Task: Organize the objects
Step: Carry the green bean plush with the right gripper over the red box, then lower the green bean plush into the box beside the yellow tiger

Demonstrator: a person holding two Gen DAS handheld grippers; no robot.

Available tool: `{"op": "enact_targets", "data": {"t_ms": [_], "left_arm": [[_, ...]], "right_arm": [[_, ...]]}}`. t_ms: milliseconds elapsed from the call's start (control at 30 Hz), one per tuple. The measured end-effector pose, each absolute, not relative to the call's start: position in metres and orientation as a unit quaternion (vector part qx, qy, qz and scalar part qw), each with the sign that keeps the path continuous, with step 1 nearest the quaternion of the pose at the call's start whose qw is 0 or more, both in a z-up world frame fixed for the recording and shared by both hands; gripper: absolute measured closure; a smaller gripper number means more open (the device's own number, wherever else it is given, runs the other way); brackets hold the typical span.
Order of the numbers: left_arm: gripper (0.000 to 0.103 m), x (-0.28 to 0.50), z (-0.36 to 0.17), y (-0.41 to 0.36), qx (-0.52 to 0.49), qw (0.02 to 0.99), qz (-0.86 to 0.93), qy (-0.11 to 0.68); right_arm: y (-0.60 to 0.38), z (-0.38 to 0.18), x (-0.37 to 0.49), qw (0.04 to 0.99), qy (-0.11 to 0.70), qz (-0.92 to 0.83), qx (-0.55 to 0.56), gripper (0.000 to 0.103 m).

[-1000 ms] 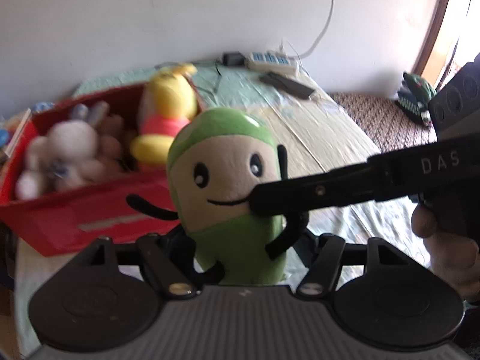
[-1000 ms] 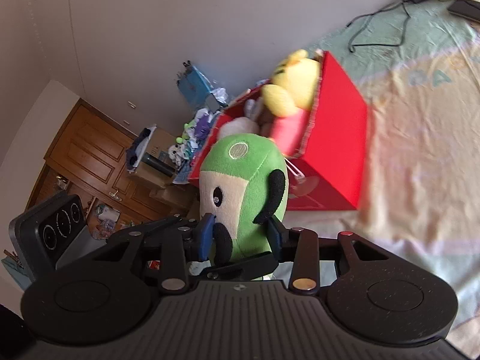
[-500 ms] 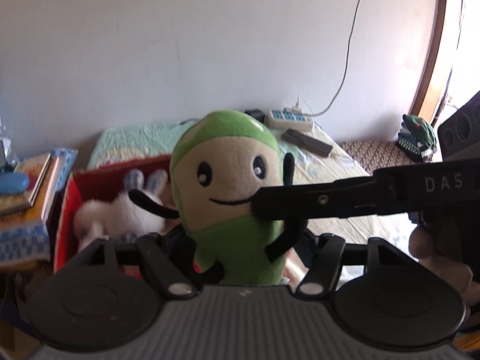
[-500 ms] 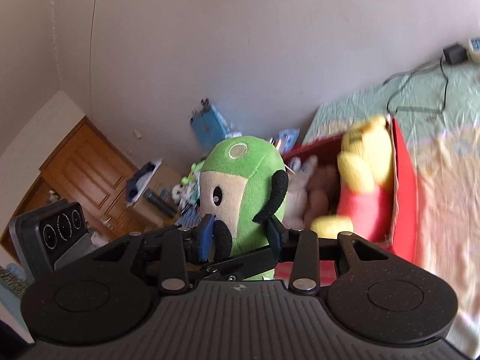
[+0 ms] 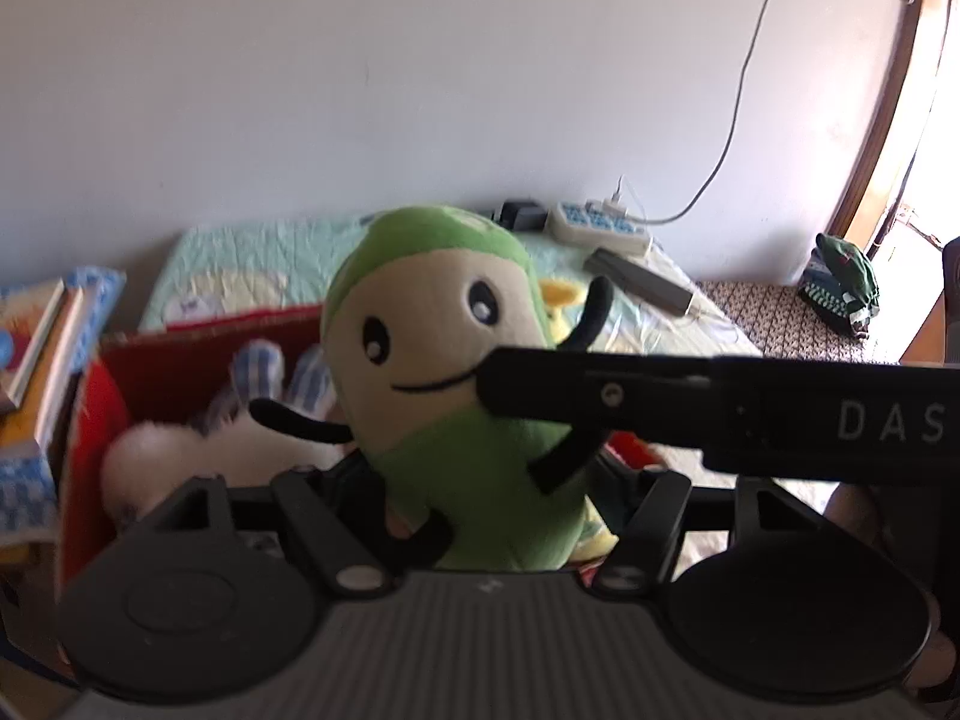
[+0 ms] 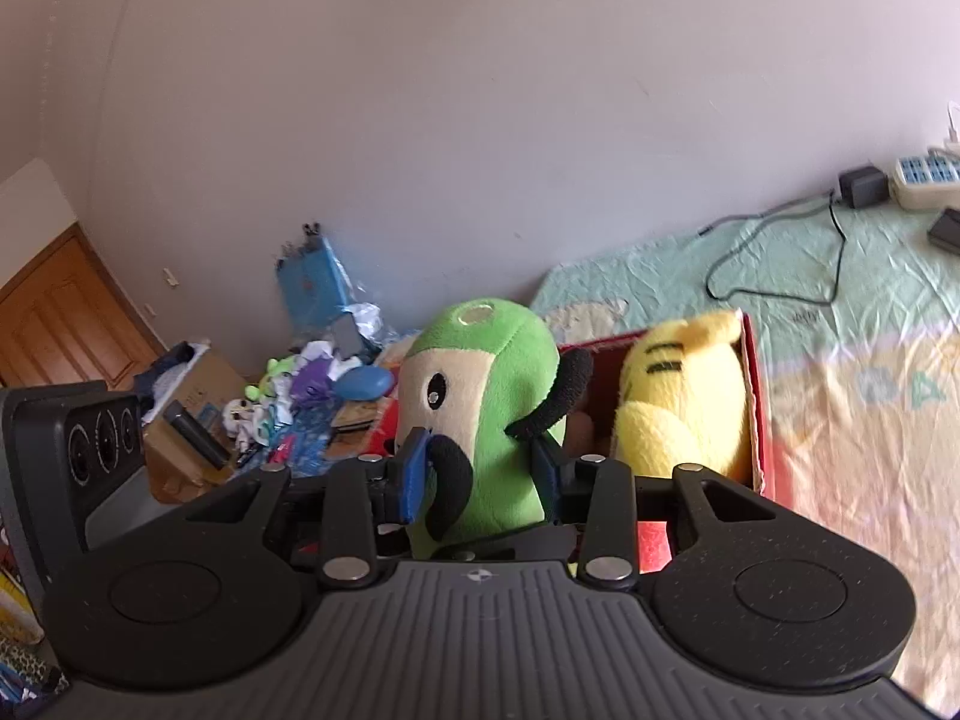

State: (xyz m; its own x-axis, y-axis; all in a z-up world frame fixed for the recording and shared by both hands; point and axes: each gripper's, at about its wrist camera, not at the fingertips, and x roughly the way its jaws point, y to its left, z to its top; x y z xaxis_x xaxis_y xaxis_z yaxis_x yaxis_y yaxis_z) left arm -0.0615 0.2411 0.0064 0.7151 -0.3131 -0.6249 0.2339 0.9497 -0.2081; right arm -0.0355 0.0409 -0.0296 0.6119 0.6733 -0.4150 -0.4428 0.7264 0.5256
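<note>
Green plush held in both my grippers above the red box on the bed.

The green plush [image 6: 486, 414] stands upright, its body pinched between the blue-padded fingers [image 6: 413, 474] of my right gripper [image 6: 480, 474] — my left gripper [image 5: 480, 510] closes on its lower body too, fingers pressed into the green fabric, and the right gripper's black arm crosses the plush's face in the left view. Just behind and below it sits the red box [image 6: 757, 420], open-topped, with a yellow plush [image 6: 684, 402] against its right wall and a white plush [image 5: 180, 450] at its left end. The box rests on the bed [image 6: 840, 312], where a power strip [image 5: 600, 228] lies by the wall.
</note>
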Motion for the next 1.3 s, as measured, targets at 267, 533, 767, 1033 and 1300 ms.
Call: {"op": "enact_targets", "data": {"t_ms": [267,533,767,1033,1300], "left_arm": [[0.035,-0.037,-0.023,0.255,-0.090,0.906,-0.139,0.389],[0.019,-0.032,-0.028,0.248,-0.077,0.899,-0.145,0.405],[0.013,-0.024,-0.029,0.241,-0.067,0.890,-0.145,0.426],[0.008,-0.019,-0.030,0.236,-0.058,0.888,-0.134,0.436],[0.007,-0.018,-0.030,0.232,-0.049,0.888,-0.119,0.442]], "right_arm": [[0.055,-0.049,-0.023,0.878,0.332,0.289,0.186,0.064],[0.047,-0.065,-0.013,0.871,0.353,0.259,0.224,0.064],[0.039,-0.075,-0.016,0.865,0.351,0.266,0.240,0.066],[0.039,-0.076,-0.015,0.864,0.351,0.268,0.242,0.065],[0.039,-0.076,-0.014,0.863,0.352,0.268,0.242,0.065]]}}
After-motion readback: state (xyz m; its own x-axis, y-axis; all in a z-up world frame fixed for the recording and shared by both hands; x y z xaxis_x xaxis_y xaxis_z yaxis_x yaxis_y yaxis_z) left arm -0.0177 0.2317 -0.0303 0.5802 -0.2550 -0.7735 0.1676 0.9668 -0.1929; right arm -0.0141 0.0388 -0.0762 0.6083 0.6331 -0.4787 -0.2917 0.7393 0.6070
